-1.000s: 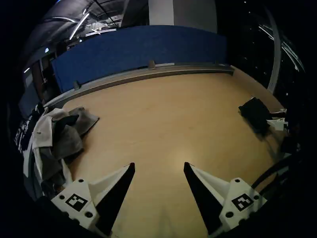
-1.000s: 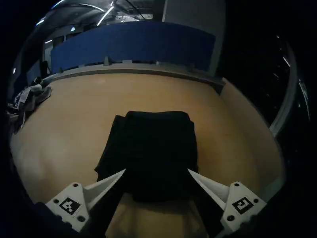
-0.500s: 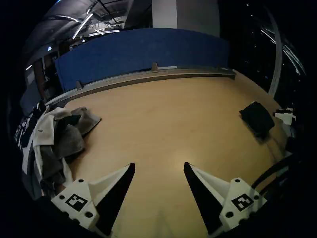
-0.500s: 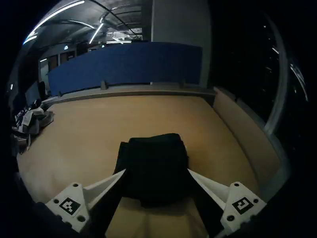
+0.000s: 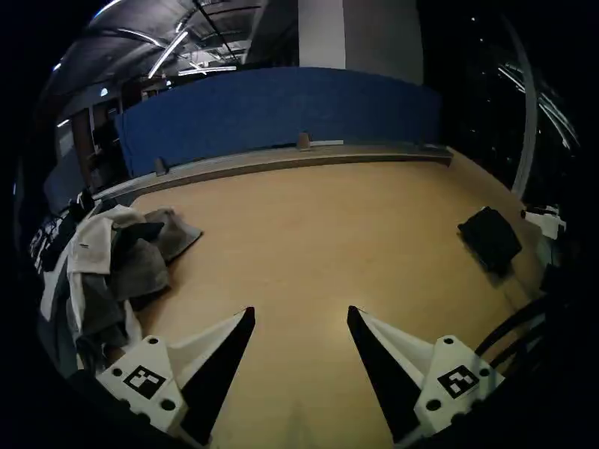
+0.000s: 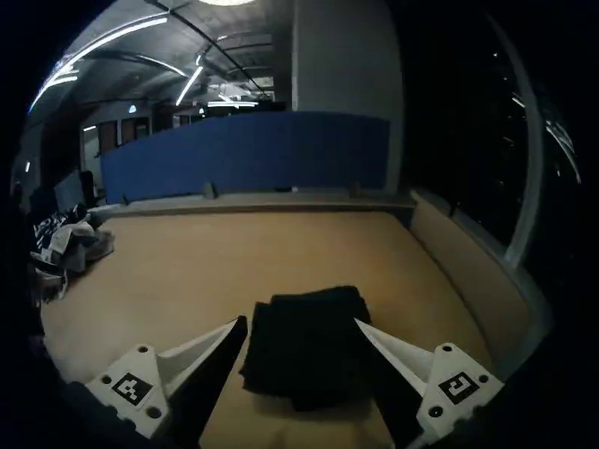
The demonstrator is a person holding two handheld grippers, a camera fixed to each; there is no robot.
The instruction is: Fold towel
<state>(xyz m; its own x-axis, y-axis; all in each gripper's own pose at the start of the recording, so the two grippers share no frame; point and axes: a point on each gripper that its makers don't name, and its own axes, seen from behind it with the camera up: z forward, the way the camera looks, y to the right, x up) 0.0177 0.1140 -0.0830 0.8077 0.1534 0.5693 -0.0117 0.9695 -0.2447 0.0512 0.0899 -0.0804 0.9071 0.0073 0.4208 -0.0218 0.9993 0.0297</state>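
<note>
A folded black towel (image 6: 311,348) lies on the wooden table, seen between the tips of my right gripper (image 6: 299,320), which is open and holds nothing. The same black towel (image 5: 490,238) appears at the far right in the left gripper view, with the other gripper's white tip (image 5: 545,221) just beyond it. My left gripper (image 5: 299,308) is open above bare tabletop. A heap of unfolded white and grey towels (image 5: 112,262) sits at the table's left edge, small and far off as the heap (image 6: 71,243) in the right gripper view.
The wooden table (image 5: 322,224) ends at a blue partition (image 5: 284,112) along its far side. A raised wooden ledge (image 6: 464,262) and a metal frame post (image 6: 528,179) border the right side. Dark cables (image 5: 517,329) hang at the lower right.
My right gripper has pulled back and tilted upward, so the black towel now sits lower and smaller between its fingers. The left gripper view has tilted slightly up.
</note>
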